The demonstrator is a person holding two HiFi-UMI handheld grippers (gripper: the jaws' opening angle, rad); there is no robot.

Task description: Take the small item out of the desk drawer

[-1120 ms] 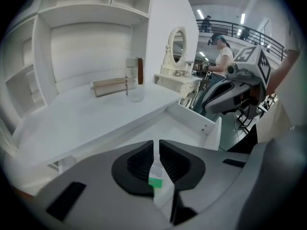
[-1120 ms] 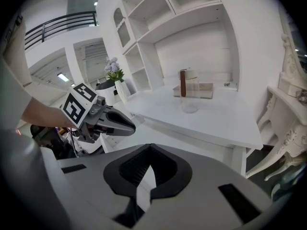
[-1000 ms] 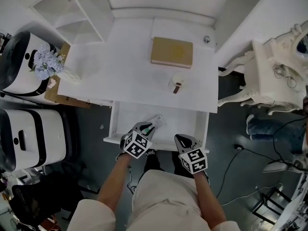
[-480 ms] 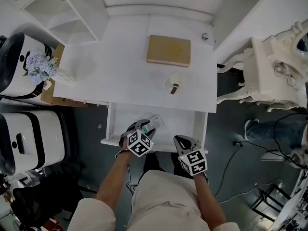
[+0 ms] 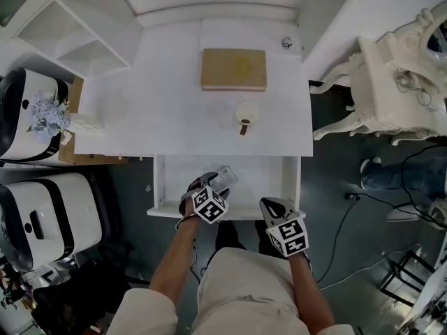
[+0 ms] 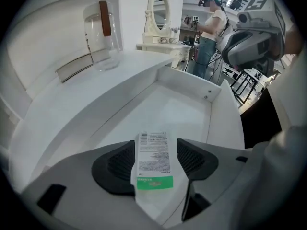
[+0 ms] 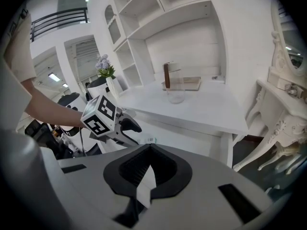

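The desk drawer stands pulled open below the white desktop. My left gripper reaches into it from the front edge. A small white packet with printed text and a green stripe lies between its jaws, which are opening; the right pad stands off the packet's edge. In the head view the packet sticks out past the fingertips over the drawer floor. My right gripper hovers at the drawer's front right, shut with nothing in it.
On the desktop are a tan book and a glass cup with a brown piece in it. Flowers stand at the left edge, an ornate white vanity to the right. A person stands far behind.
The left gripper has shifted slightly right and its marker cube has turned; the packet stays at its tips. The right gripper has hardly moved.
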